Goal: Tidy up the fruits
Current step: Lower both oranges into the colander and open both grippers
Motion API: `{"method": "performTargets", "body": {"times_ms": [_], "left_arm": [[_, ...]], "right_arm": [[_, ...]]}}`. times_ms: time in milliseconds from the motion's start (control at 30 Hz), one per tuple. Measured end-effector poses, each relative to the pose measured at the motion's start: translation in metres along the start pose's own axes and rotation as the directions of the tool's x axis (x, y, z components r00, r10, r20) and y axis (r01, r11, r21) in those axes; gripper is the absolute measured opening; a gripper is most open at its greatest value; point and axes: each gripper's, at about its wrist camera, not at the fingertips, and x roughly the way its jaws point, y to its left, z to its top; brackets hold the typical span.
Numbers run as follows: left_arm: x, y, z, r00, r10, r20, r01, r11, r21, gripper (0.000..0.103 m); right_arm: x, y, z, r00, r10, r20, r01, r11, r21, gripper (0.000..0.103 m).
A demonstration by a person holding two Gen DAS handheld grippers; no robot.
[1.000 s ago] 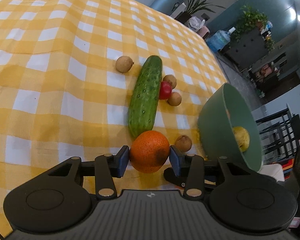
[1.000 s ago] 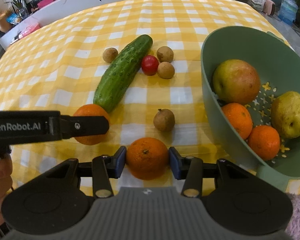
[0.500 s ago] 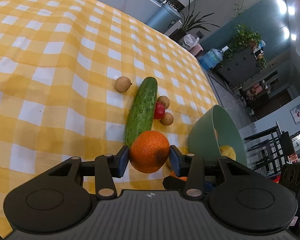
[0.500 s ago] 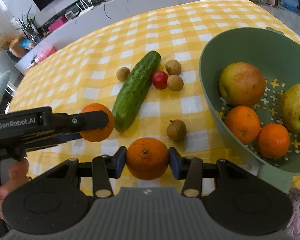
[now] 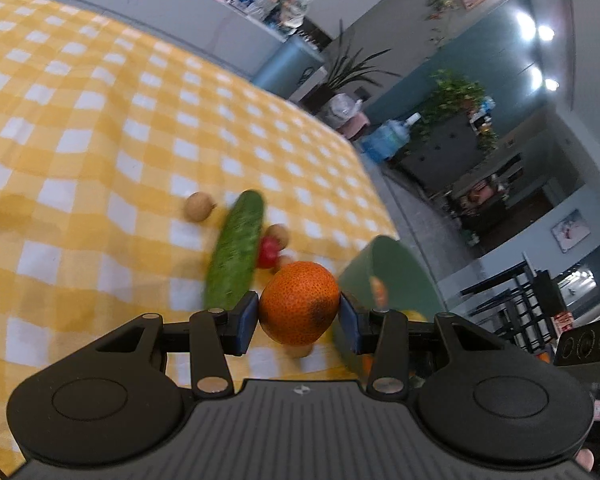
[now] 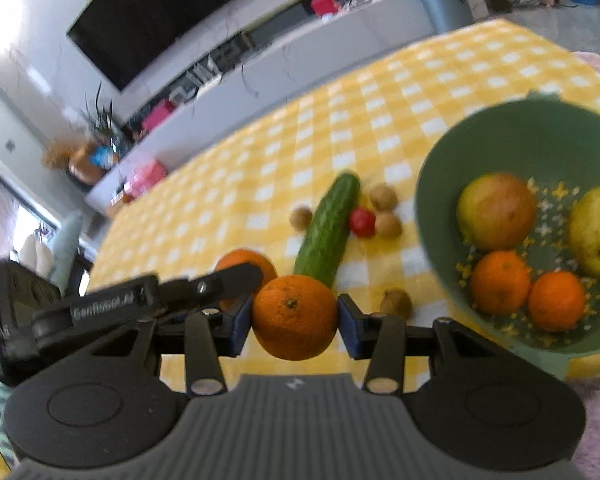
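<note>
Above the near edge of the yellow-and-white checked tablecloth (image 6: 380,120), each gripper is clamped on a round orange mandarin: left gripper (image 5: 299,316), right gripper (image 6: 295,320). Both fruits look bound for the green plastic colander bowl (image 6: 432,216) at the cloth's right edge.

Oranges (image 6: 294,317): four, two in bowl (image 6: 476,140). Small brown fruits (image 6: 396,302): four. Cucumber (image 6: 327,225): one. Tomato (image 6: 362,221): one. Apple (image 6: 496,211): one. Pear (image 6: 596,230): one. Bowl: one.

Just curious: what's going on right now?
Left gripper, right gripper: each clamps an orange. Green bowl holds four fruits. Nothing in the way.
</note>
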Motion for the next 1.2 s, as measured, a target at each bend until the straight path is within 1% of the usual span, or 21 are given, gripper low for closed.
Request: {"method": "performTargets", "body": {"times_ms": [100,167,267,367,400,467,533,633,733,767,833,867,967,1000,1033,1067,1100,1167,1200], "left_arm": [[0.001,-0.015,0.008,0.999,-0.036,-0.001,0.036,0.999,0.007,0.049],[0.007,-0.031,0.013,0.998,-0.062,-0.011,0.063,0.998,0.032,0.049],[0.022,-0.059,0.017,0.996,-0.085,-0.032,0.087,0.993,0.077,0.049],[0.044,-0.086,0.016,0.992,-0.104,-0.074,0.112,0.987,0.116,0.049],[0.052,-0.093,0.015,0.99,-0.107,-0.091,0.118,0.985,0.124,0.049],[0.068,-0.107,0.009,0.987,-0.104,-0.122,0.122,0.981,0.149,0.049],[0.085,-0.119,0.003,0.984,-0.096,-0.152,0.122,0.978,0.17,0.049],[0.105,-0.128,-0.006,0.977,-0.086,-0.193,0.122,0.975,0.183,0.049],[0.121,-0.132,-0.011,0.974,-0.071,-0.217,0.113,0.975,0.19,0.049],[0.125,-0.132,-0.013,0.972,-0.067,-0.224,0.11,0.976,0.189,0.049],[0.132,-0.131,-0.014,0.97,-0.071,-0.234,0.115,0.976,0.183,0.049],[0.134,-0.13,-0.015,0.968,-0.076,-0.239,0.121,0.977,0.176,0.049],[0.138,-0.125,-0.014,0.967,-0.075,-0.242,0.115,0.981,0.158,0.049],[0.138,-0.124,-0.013,0.968,-0.068,-0.242,0.109,0.981,0.16,0.049],[0.139,-0.124,-0.013,0.969,-0.06,-0.241,0.101,0.981,0.163,0.049],[0.139,-0.123,-0.013,0.97,-0.051,-0.239,0.093,0.982,0.165,0.049],[0.14,-0.123,-0.013,0.97,-0.045,-0.239,0.087,0.982,0.166,0.049],[0.142,-0.123,-0.014,0.969,-0.042,-0.243,0.085,0.982,0.169,0.049],[0.144,-0.124,-0.015,0.969,-0.041,-0.245,0.084,0.982,0.169,0.049]], "right_arm": [[-0.026,-0.012,0.009,0.996,-0.006,0.094,0.001,0.999,0.054,0.043],[-0.045,-0.026,0.013,0.985,-0.026,0.17,0.009,0.995,0.099,0.043],[-0.071,-0.058,0.016,0.955,-0.106,0.276,0.047,0.976,0.214,0.043],[-0.09,-0.091,0.013,0.91,-0.173,0.378,0.042,0.943,0.329,0.043],[-0.094,-0.101,0.012,0.898,-0.191,0.396,0.038,0.931,0.363,0.043],[-0.096,-0.116,0.01,0.888,-0.204,0.412,0.024,0.915,0.402,0.043],[-0.095,-0.127,0.008,0.878,-0.201,0.434,0.0,0.907,0.42,0.043],[-0.082,-0.137,0.014,0.874,-0.189,0.447,-0.012,0.913,0.408,0.043],[-0.063,-0.144,0.021,0.887,-0.193,0.42,0.002,0.911,0.413,0.043],[-0.057,-0.146,0.024,0.887,-0.197,0.417,0.004,0.908,0.419,0.043],[-0.05,-0.15,0.026,0.875,-0.218,0.432,0.012,0.903,0.43,0.043],[-0.045,-0.151,0.029,0.878,-0.223,0.423,0.022,0.902,0.43,0.043],[-0.029,-0.155,0.037,0.902,-0.219,0.373,0.039,0.9,0.434,0.044],[-0.024,-0.156,0.039,0.908,-0.226,0.353,0.054,0.897,0.438,0.051],[-0.022,-0.156,0.039,0.909,-0.233,0.347,0.061,0.896,0.44,0.056],[-0.023,-0.155,0.039,0.906,-0.228,0.357,0.056,0.9,0.432,0.059],[-0.026,-0.153,0.038,0.899,-0.216,0.381,0.04,0.907,0.419,0.064],[-0.035,-0.15,0.036,0.878,-0.206,0.432,0.021,0.918,0.397,0.07],[-0.039,-0.149,0.035,0.868,-0.206,0.453,0.015,0.921,0.389,0.07]]}}
